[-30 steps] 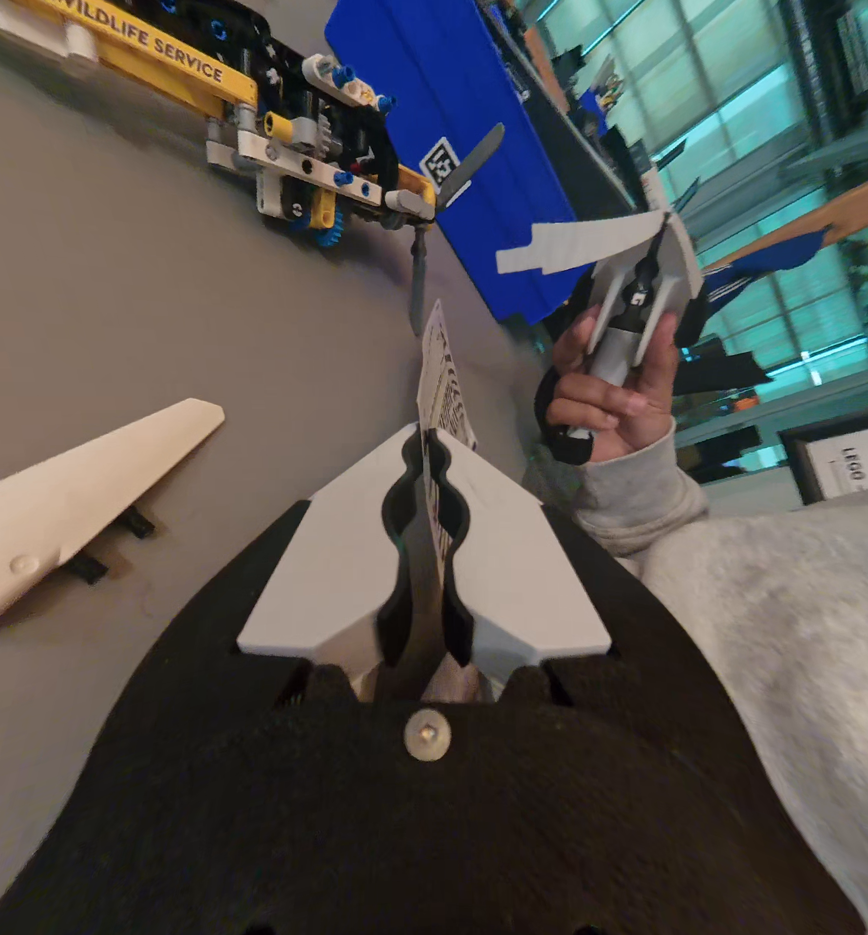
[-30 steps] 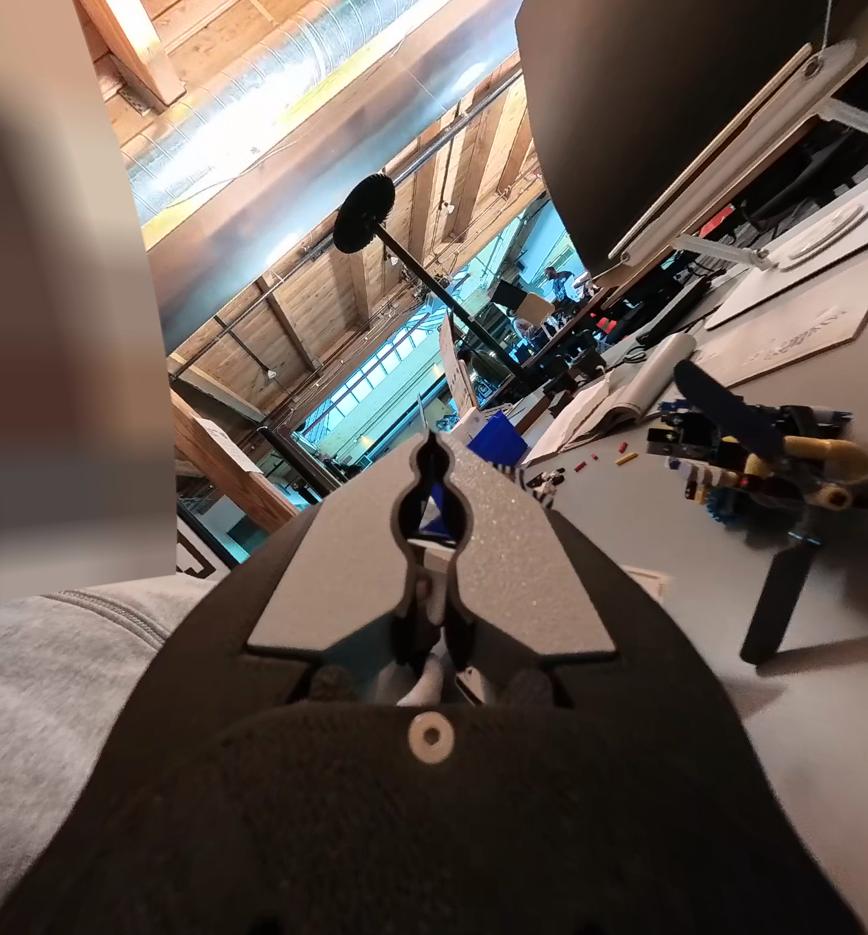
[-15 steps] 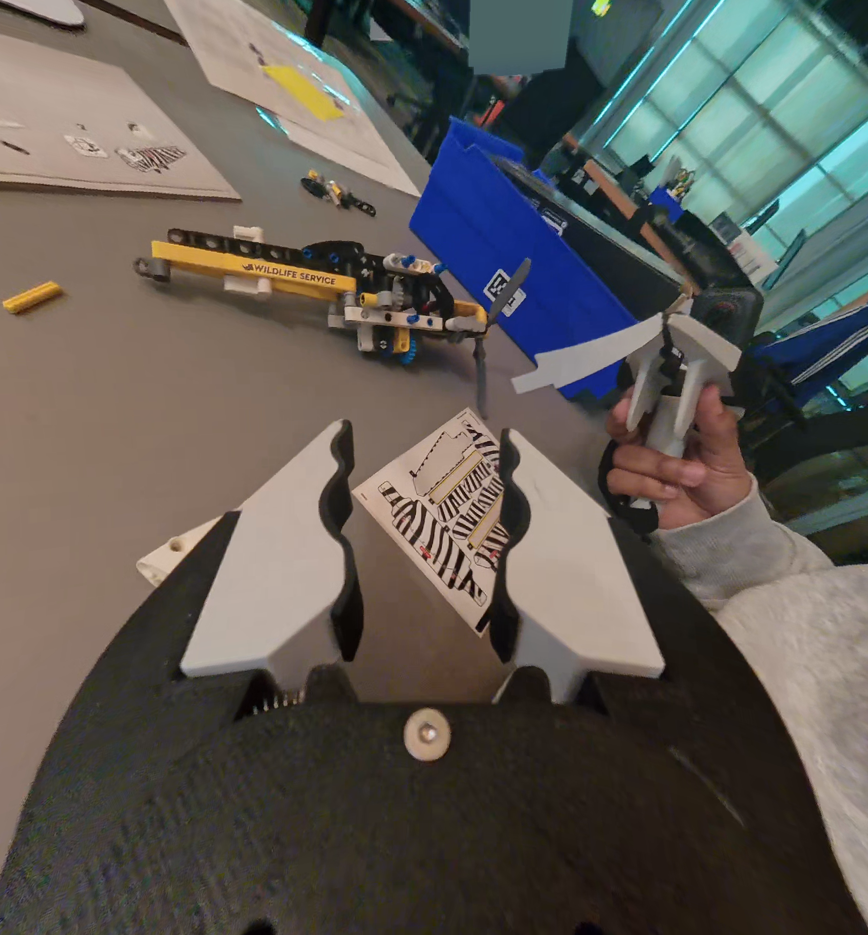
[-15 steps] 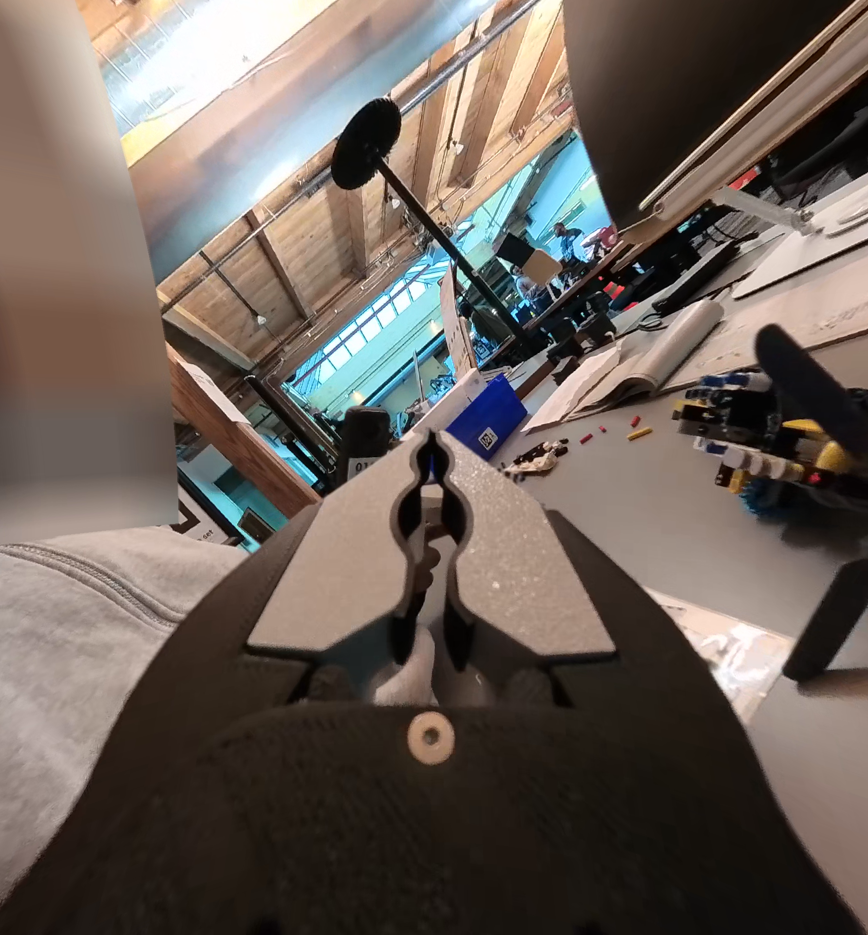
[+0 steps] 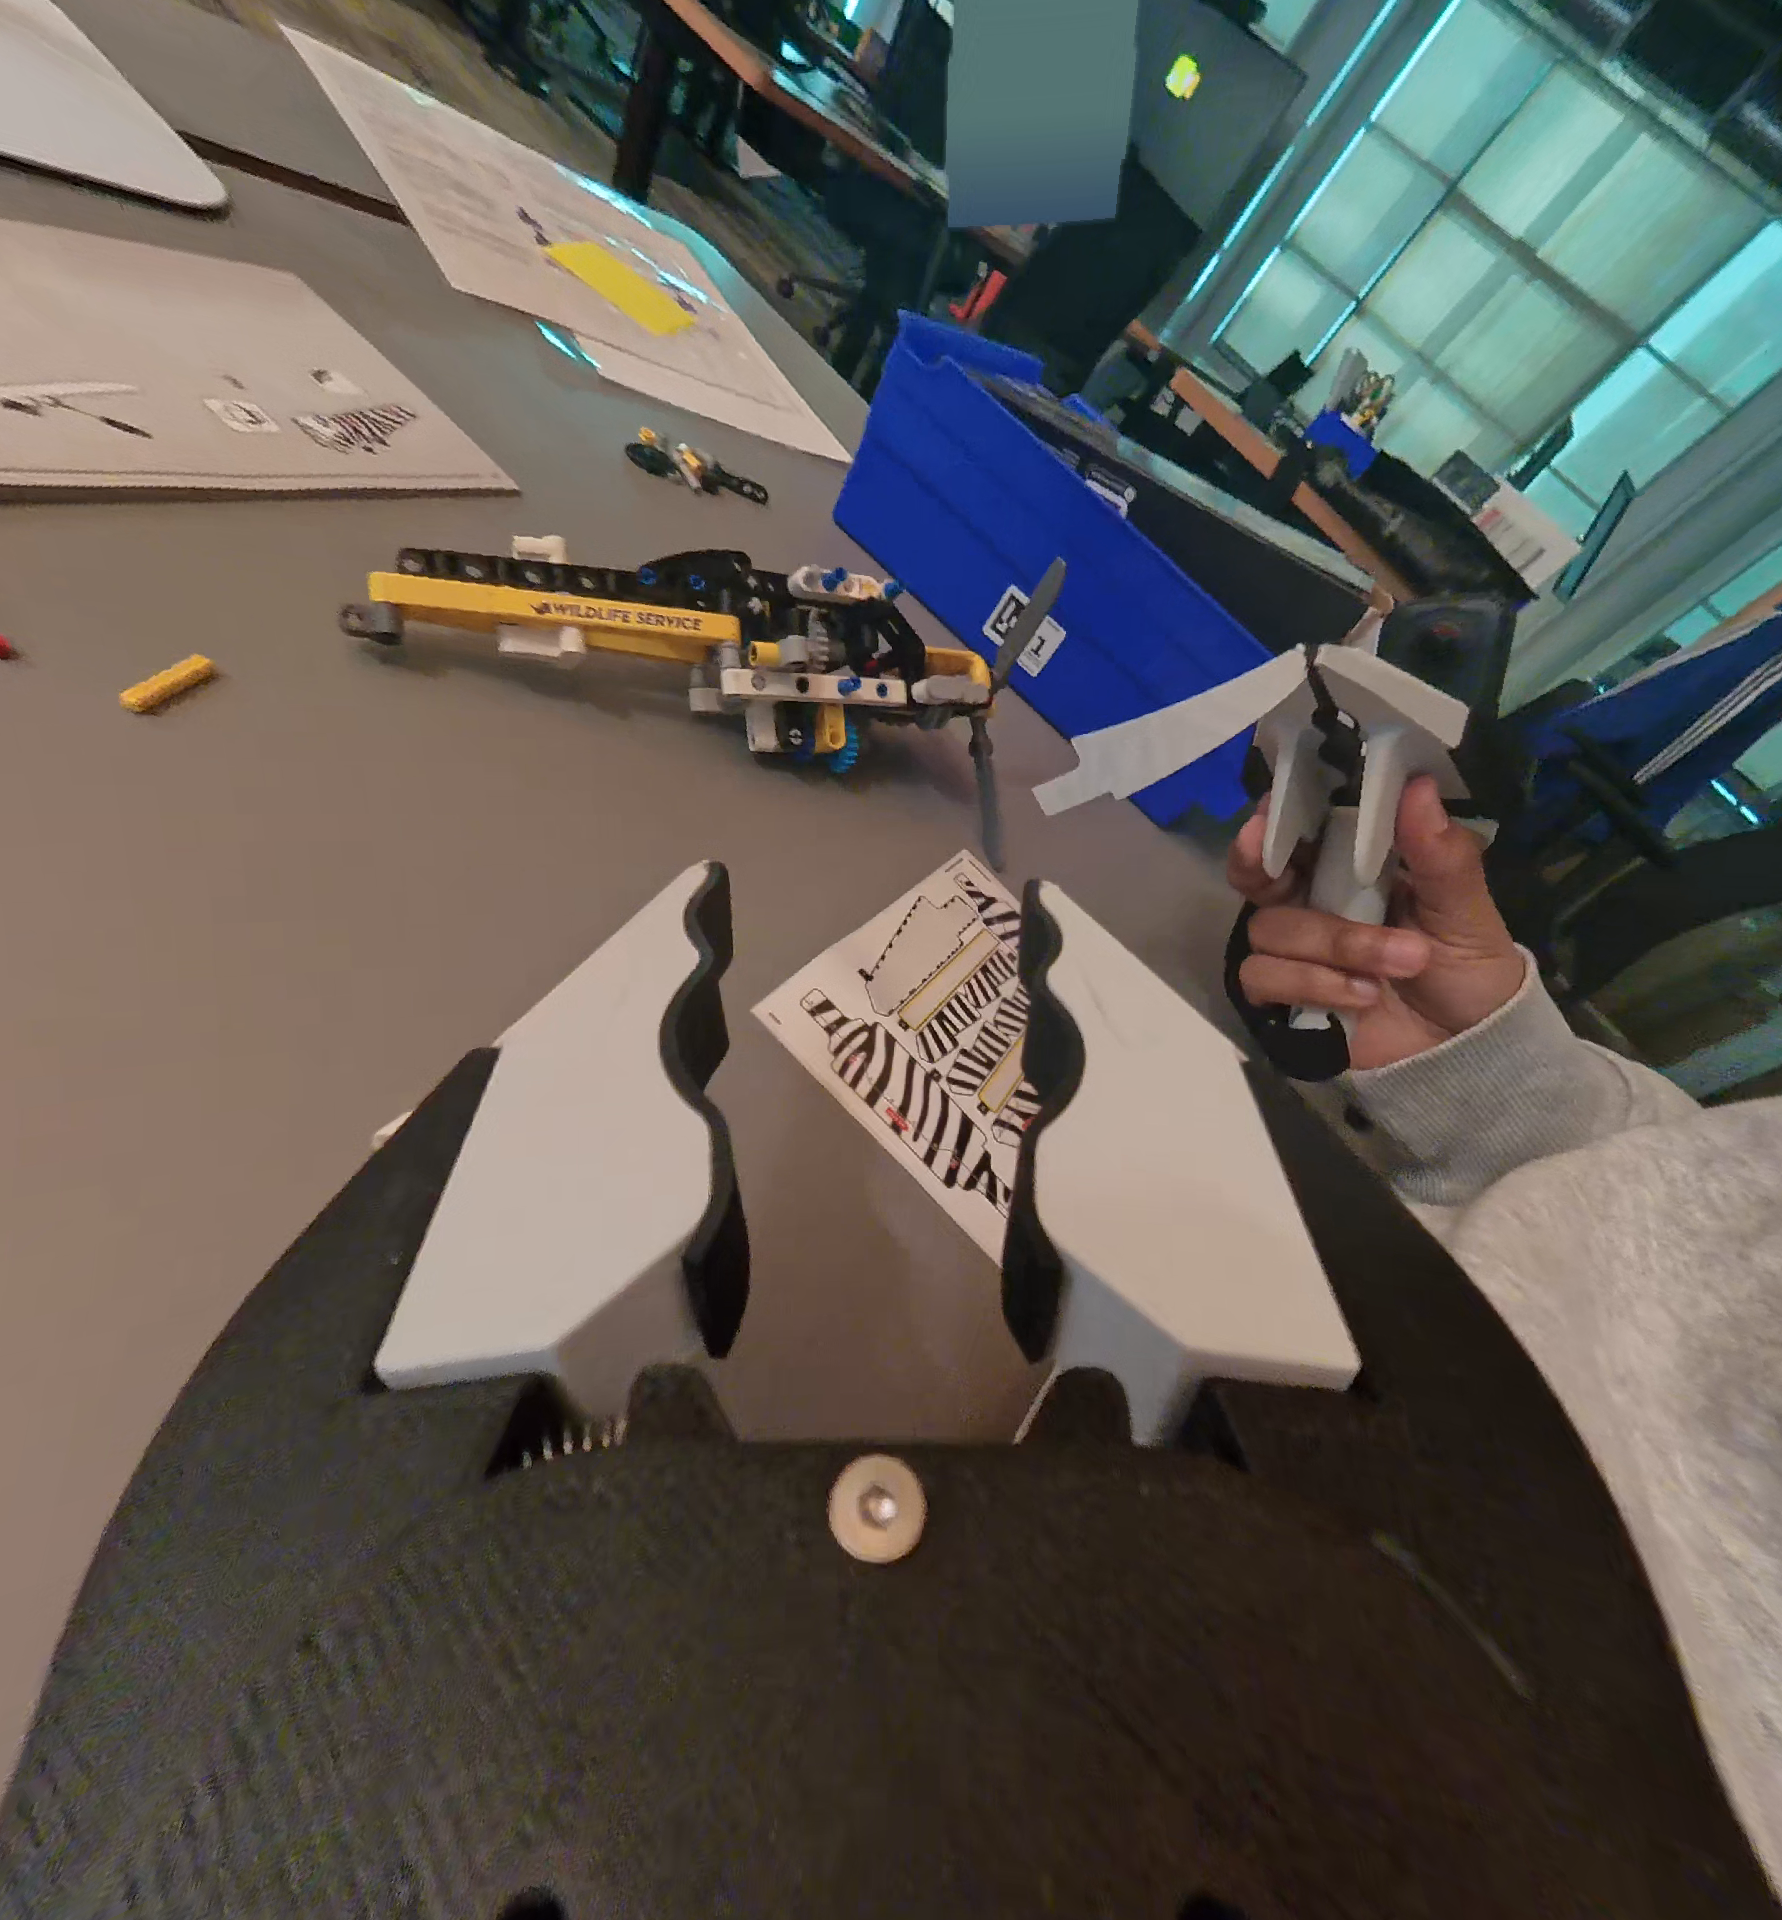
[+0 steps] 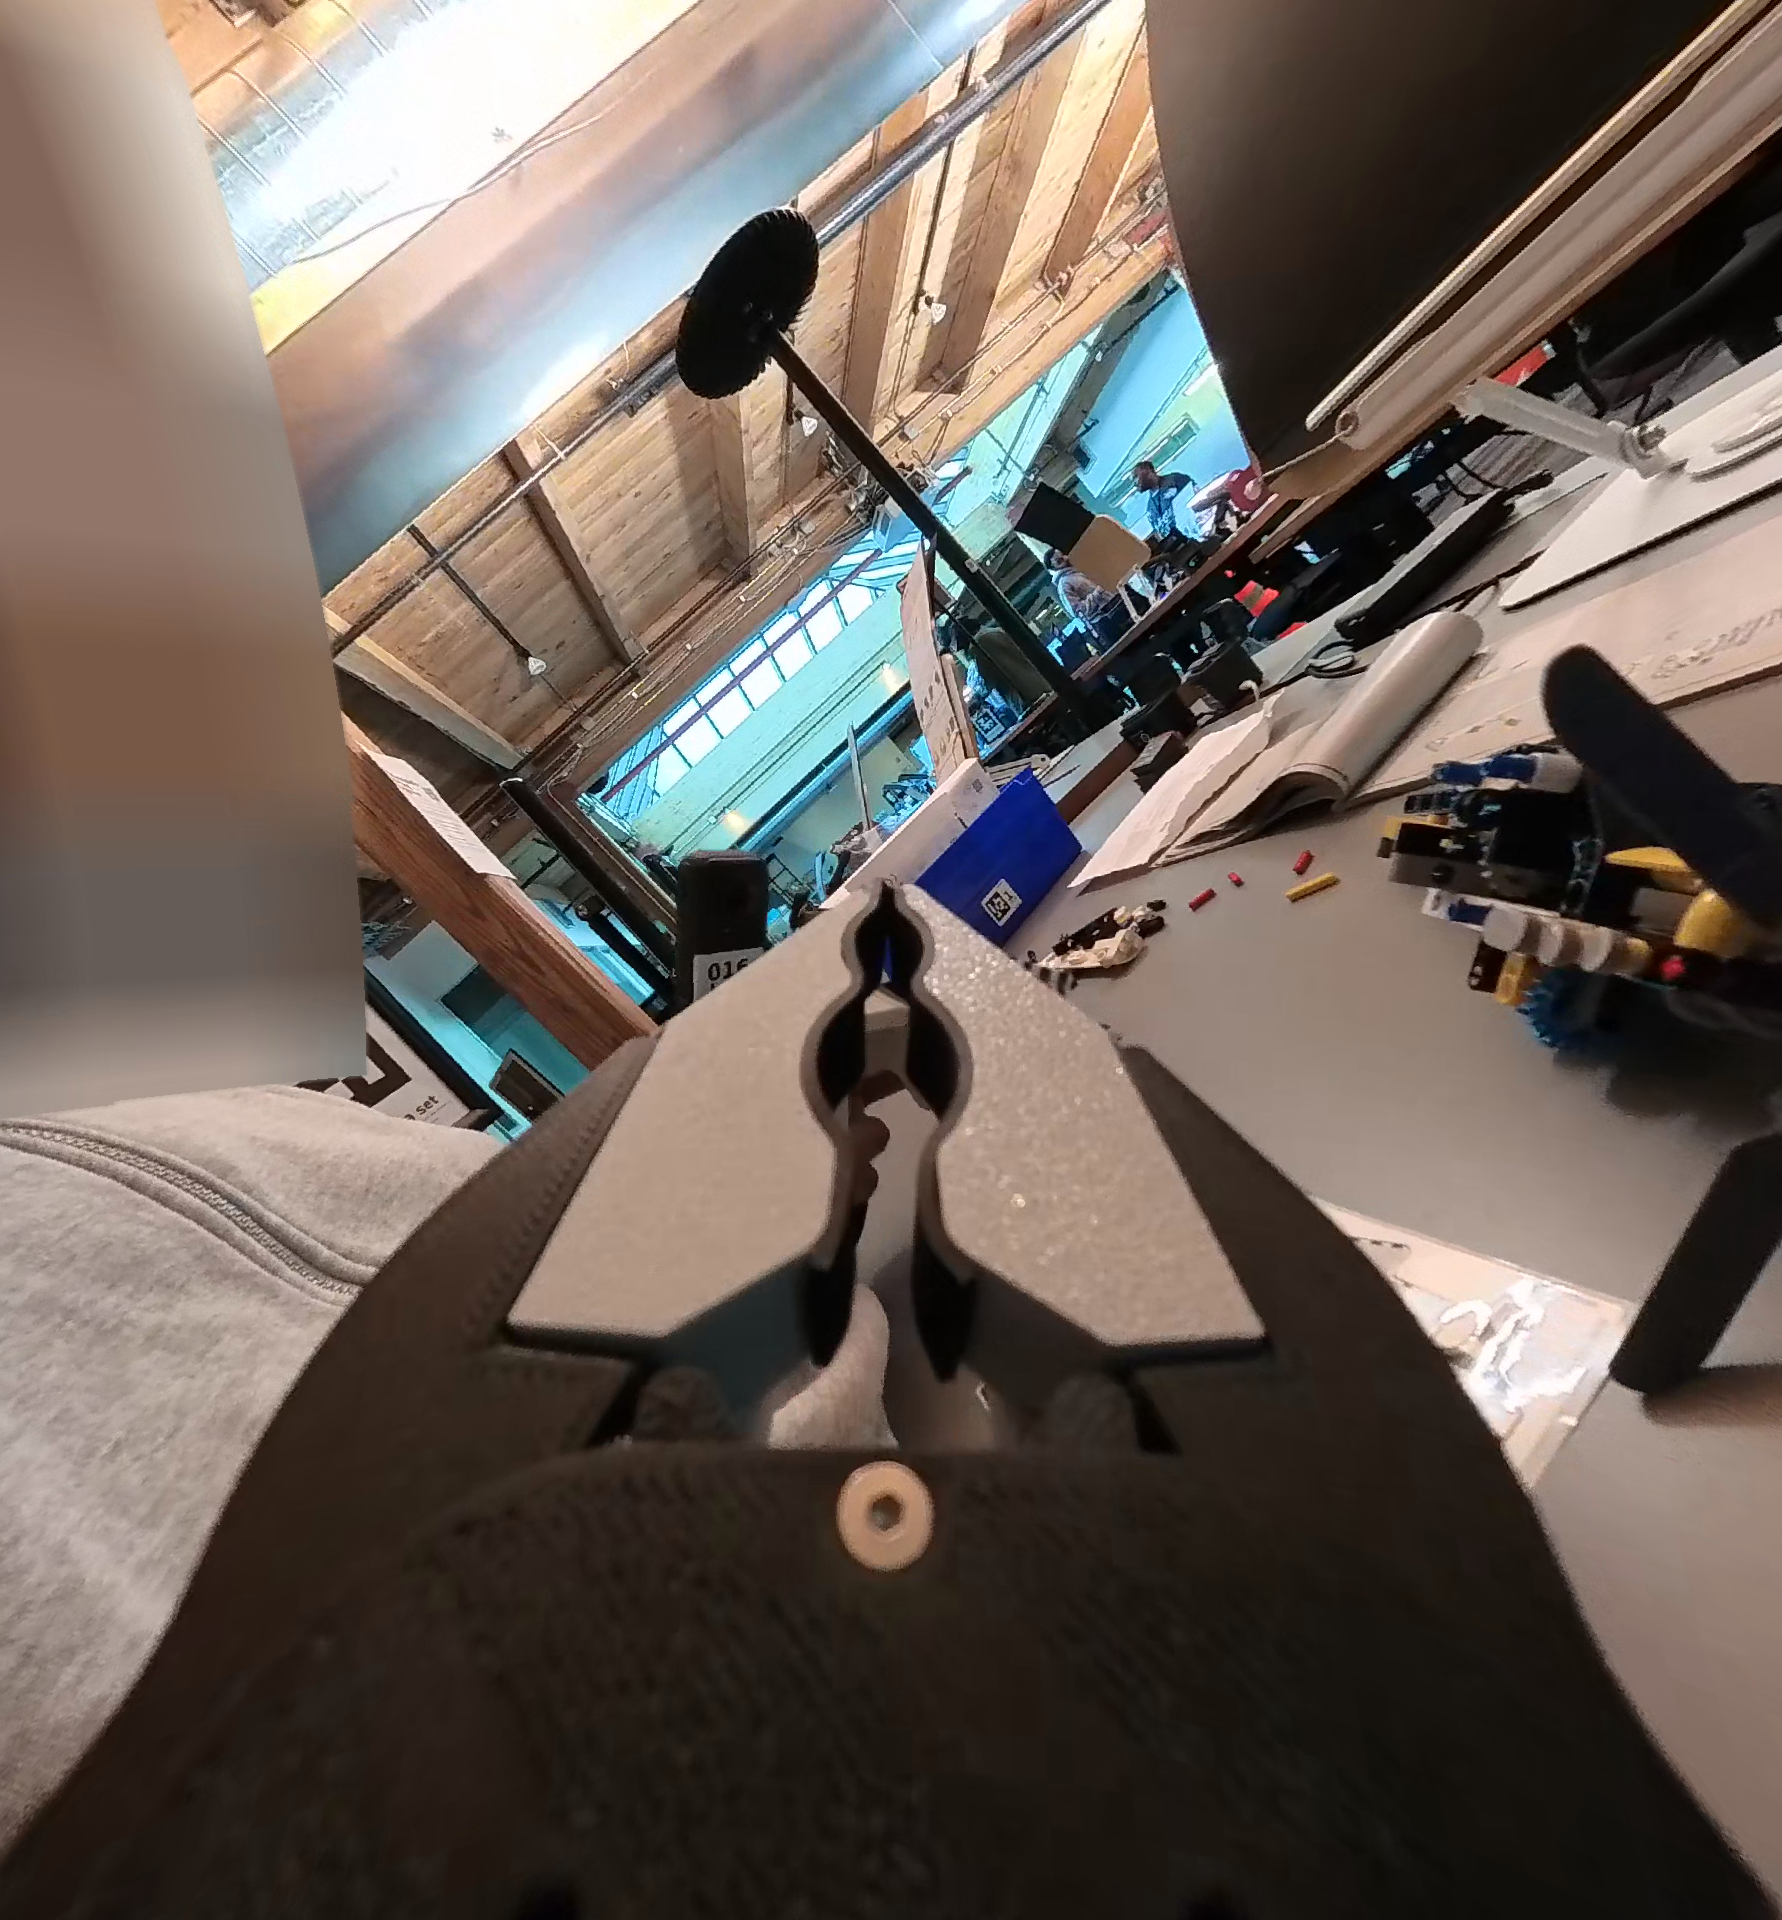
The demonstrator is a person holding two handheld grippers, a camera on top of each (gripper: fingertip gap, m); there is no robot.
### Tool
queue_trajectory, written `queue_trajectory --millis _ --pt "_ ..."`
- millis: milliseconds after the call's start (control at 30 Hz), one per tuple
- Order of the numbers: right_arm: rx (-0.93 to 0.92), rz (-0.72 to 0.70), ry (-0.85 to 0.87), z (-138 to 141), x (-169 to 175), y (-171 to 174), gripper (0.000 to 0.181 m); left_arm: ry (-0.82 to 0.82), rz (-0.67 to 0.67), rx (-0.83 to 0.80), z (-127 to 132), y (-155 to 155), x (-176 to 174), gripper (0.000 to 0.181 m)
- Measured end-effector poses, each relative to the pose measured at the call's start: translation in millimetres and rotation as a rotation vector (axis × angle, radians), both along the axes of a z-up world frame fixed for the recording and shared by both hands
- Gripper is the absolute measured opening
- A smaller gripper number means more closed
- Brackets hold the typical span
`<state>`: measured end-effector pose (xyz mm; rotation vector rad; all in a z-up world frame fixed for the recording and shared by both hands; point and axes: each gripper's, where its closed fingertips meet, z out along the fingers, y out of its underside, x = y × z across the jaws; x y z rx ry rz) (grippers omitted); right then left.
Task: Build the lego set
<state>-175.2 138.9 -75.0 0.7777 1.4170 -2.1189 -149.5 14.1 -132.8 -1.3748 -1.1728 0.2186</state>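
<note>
Your left gripper (image 5: 871, 1049) gapes empty above the sticker sheet (image 5: 934, 1023); right gripper (image 6: 892, 940) pinches a peeled sticker (image 5: 1167, 732), plane model (image 5: 679, 649) half-built.

The table (image 5: 243, 935) is a smooth matt grey top with only a dull sheen. The left gripper (image 5: 874, 904) has pale matt plastic fingers (image 5: 575, 1122) lined with black rubbery-looking pads, on a black body with a rough, ridged texture and one shiny metal screw (image 5: 876, 1507). The sticker sheet (image 5: 928, 1018) is thin paper with a slight gloss. The half-built model (image 5: 679, 644) is hard glossy plastic, yellow, black and grey. The bin (image 5: 1022, 582) is smooth blue plastic. The sleeve (image 5: 1489, 1091) is soft fuzzy grey knit. In the right wrist view the right gripper (image 6: 892, 914) looks grainy and speckled, and the ceiling beams (image 6: 596, 499) are bare wood.
</note>
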Motion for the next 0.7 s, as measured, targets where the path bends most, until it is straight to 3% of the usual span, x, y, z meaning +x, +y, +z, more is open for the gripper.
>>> queue_trajectory --millis 100,267,367,500,700 --pt "-0.003 0.003 -0.005 -0.8 0.3 -0.7 0.000 0.022 0.024 -0.009 1.9 -6.4 0.8 0.052" --pt "-0.003 0.007 -0.011 -2.3 1.1 -2.6 0.000 0.059 0.017 -0.190 -6.4 -1.5 3.4 0.052" --pt "-0.011 0.013 -0.017 -2.5 2.1 -4.2 0.000 0.059 -0.010 -0.190 -7.8 4.5 5.7 0.052" --pt "0.006 0.030 0.001 -3.3 7.1 -9.8 0.000 0.015 -0.040 -0.100 -6.0 5.3 12.7 0.045" --pt "0.039 0.091 0.075 -2.8 25.6 -26.7 0.000 -0.091 -0.062 0.191 -1.0 -7.9 44.6 0.029"
